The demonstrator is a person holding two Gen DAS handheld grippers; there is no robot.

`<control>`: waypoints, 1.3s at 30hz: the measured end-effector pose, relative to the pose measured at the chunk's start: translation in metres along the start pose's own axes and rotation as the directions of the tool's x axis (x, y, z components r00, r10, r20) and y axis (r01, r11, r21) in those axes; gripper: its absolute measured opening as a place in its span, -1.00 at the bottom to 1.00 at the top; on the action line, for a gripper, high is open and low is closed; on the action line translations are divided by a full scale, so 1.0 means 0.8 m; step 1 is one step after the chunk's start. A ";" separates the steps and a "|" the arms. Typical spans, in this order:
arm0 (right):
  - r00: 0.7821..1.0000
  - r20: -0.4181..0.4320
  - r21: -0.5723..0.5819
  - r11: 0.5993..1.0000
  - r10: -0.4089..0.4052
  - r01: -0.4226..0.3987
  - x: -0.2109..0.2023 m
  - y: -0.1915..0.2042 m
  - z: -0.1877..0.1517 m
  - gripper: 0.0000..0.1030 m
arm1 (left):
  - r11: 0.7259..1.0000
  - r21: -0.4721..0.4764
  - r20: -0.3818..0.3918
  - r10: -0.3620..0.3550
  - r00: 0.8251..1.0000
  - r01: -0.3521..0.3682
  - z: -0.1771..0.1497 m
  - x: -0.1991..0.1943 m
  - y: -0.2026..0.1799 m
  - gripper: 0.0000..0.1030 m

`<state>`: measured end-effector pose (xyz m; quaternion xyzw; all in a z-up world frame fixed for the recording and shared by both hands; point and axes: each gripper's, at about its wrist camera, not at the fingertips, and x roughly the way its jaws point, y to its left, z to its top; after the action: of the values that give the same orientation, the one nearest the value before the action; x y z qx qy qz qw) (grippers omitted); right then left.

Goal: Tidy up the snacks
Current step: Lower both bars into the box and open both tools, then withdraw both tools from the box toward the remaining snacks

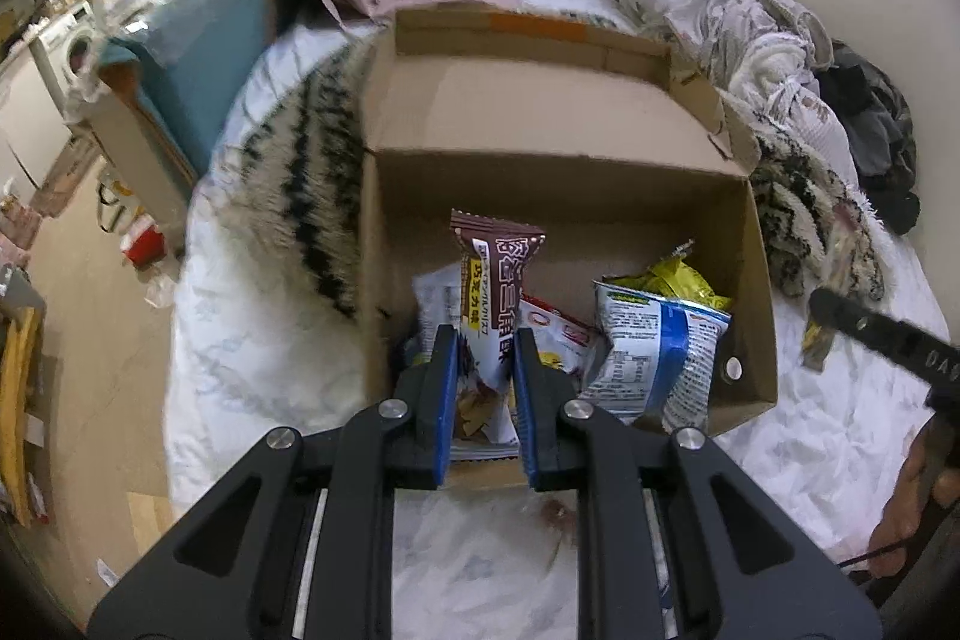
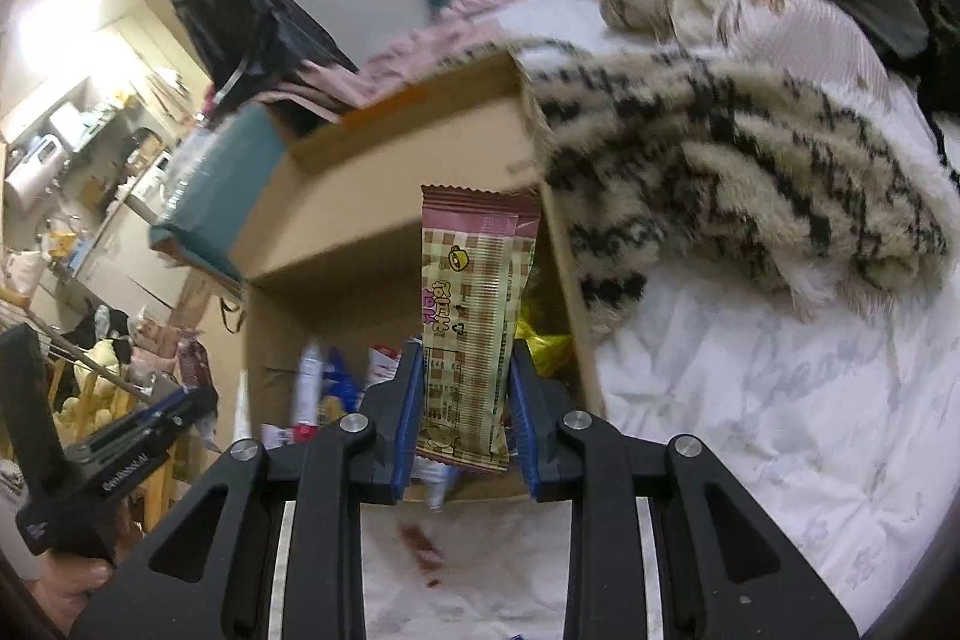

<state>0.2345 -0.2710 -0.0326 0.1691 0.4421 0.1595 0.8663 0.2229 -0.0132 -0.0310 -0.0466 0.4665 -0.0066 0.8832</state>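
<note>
left gripper is clamped on a brown wafer packet, upright over the cardboard box ahead; right gripper pinches a pink checkered snack bar above the same box.

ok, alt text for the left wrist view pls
The left hand-held gripper grips a brown chocolate snack packet upright over an open cardboard box that sits on a white bed. More snack bags lie in the box, including a blue and white bag; a striped fuzzy blanket lies alongside.
</note>
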 end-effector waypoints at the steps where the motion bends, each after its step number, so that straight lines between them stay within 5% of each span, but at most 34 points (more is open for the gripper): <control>1: 1.000 -0.018 0.007 1.000 -0.006 0.006 0.007 -0.004 -0.001 -0.45 | 1.000 0.000 -0.009 -0.009 1.000 0.009 -0.001 0.008 -0.002 -0.71; 11: 0.987 -0.113 -0.044 0.993 -0.114 0.110 0.053 -0.006 -0.017 -0.44 | 0.999 0.034 -0.065 -0.018 0.998 0.020 -0.012 0.056 -0.013 -0.70; 21: 0.980 -0.091 -0.022 0.985 -0.175 0.174 0.058 -0.015 -0.021 -0.32 | 0.999 0.037 -0.028 -0.005 1.000 0.006 -0.015 0.054 -0.011 -0.65; 24: 0.983 -0.063 -0.025 0.985 -0.173 0.172 0.052 -0.011 -0.018 0.34 | 0.999 0.046 -0.014 -0.002 1.000 0.002 -0.016 0.047 -0.014 0.00; 26: 0.986 -0.040 -0.015 0.986 -0.164 0.164 0.047 -0.010 -0.017 0.47 | 0.999 0.040 0.009 -0.004 1.000 0.003 -0.018 0.040 -0.014 0.57; 39: 0.987 -0.051 -0.030 0.988 -0.155 0.154 0.046 -0.004 -0.016 0.47 | 1.000 -0.013 0.009 0.003 1.000 -0.003 -0.023 0.033 0.003 0.64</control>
<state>0.2447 -0.2560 -0.0670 0.1188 0.4748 0.1022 0.8660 0.2226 -0.0135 -0.0637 -0.0517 0.4626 -0.0020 0.8851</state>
